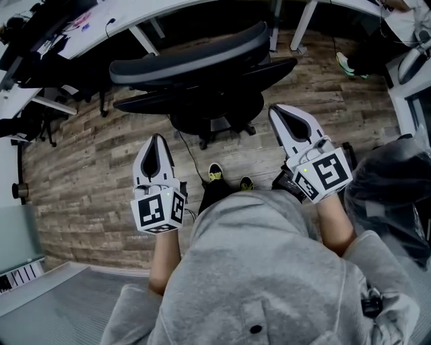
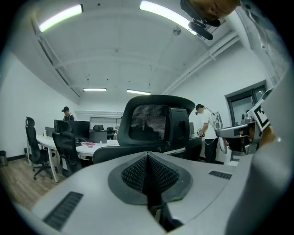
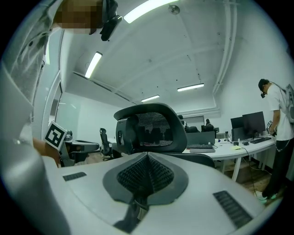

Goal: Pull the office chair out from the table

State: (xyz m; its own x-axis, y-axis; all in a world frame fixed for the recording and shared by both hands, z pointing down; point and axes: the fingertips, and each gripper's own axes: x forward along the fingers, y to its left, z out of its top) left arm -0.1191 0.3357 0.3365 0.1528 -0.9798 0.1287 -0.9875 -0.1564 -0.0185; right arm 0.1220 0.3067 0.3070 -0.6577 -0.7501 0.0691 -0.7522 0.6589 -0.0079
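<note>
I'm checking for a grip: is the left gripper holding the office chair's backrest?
No, the left gripper, jaws together, is short of the office chair, with wood floor visible between the two.

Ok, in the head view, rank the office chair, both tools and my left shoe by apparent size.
1. office chair.
2. right tool and left tool: alike, both near the camera, unranked.
3. left shoe.

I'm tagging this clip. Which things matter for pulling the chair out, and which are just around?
Job: black mesh-backed office chair; white-topped table; left gripper, shut, empty; right gripper, shut, empty.
Around: spare black office chair; standing person in white shirt; black monitors.
</note>
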